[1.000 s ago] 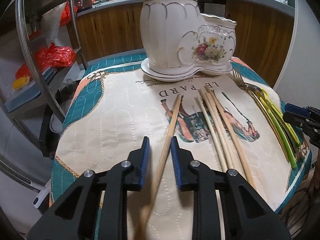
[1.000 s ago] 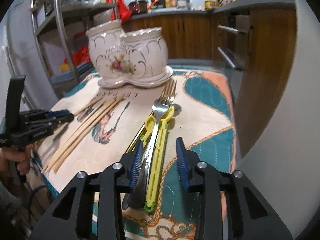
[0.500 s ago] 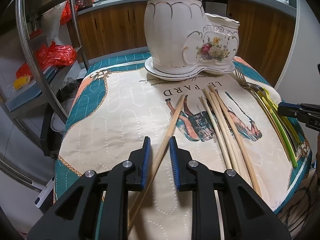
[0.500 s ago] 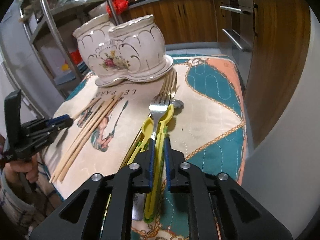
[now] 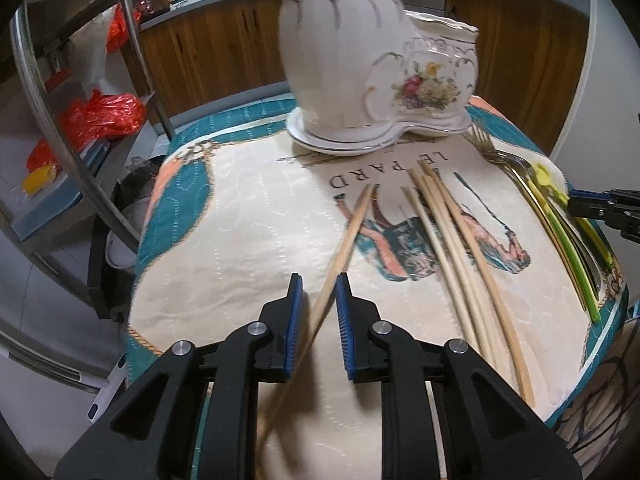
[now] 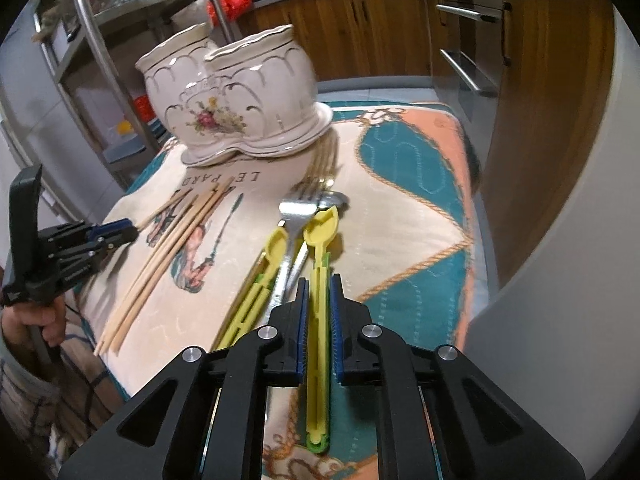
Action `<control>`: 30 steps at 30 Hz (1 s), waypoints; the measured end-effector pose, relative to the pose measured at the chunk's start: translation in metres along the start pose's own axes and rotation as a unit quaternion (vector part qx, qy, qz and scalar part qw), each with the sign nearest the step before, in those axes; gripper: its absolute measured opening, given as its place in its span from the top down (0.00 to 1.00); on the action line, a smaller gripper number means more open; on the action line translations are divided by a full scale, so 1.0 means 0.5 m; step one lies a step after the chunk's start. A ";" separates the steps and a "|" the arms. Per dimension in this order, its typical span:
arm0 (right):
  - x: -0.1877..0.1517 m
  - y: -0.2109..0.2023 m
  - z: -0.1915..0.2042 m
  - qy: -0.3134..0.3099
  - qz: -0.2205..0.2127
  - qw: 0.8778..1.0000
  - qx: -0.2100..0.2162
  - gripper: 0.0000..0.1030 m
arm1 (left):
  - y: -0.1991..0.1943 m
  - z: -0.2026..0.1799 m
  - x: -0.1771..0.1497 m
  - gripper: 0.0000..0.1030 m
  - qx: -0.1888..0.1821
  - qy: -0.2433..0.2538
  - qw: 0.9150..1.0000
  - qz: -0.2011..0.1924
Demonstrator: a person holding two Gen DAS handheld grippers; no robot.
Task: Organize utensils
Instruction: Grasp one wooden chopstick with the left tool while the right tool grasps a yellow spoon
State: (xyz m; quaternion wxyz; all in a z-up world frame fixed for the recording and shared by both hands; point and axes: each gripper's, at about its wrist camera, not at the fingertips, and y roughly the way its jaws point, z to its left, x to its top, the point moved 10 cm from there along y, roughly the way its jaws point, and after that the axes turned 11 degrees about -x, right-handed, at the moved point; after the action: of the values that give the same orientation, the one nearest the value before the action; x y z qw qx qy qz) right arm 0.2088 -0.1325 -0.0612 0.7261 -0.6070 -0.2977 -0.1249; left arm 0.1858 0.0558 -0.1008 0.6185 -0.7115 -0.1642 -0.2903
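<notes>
A cream flowered ceramic utensil holder [image 5: 360,60] [image 6: 240,92] stands at the back of the quilted table cloth [image 5: 240,220]. One wooden chopstick [image 5: 352,232] lies slanted between the pads of my left gripper [image 5: 319,284] [image 6: 120,229], whose jaws are closing with a gap still showing. Several more chopsticks [image 5: 452,240] [image 6: 168,256] lie to its right. My right gripper [image 6: 319,282] [image 5: 576,204] is closing tight on the handle of a yellow-green spoon [image 6: 322,236]. A second yellow spoon [image 6: 272,252] and metal forks [image 6: 296,208] lie just left of it.
A steel shelf rack [image 5: 80,160] with red bags stands left of the table. Wooden cabinets run behind. A white wall [image 6: 560,280] rises close on the right. The cloth's front edge [image 5: 560,412] drops off near both grippers. A hand [image 6: 36,320] holds the left gripper.
The right gripper's jaws have narrowed from wide apart to tight around the yellow spoon's handle. The left jaws have narrowed a little around the chopstick. Both views have shifted slightly.
</notes>
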 end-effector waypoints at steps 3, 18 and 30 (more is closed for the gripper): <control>-0.005 0.007 -0.009 -0.008 0.015 1.000 -0.011 0.89 | -0.001 0.009 -0.003 0.83 -0.002 -0.006 1.000 0.007; -0.002 0.040 0.028 -0.206 0.149 0.965 -0.071 0.80 | 0.034 -0.017 0.017 0.81 -0.014 0.115 0.982 0.150; 0.022 0.023 0.013 -0.139 0.114 0.983 -0.026 0.89 | 0.032 -0.001 0.003 0.81 -0.053 0.118 0.969 0.208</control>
State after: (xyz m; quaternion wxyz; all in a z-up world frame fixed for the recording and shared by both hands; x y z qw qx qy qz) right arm 0.2220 -0.1217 -0.0635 0.6714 -0.6669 -0.3212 0.0371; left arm 0.1964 0.0524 -0.1124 0.6418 -0.7223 0.0776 -0.2455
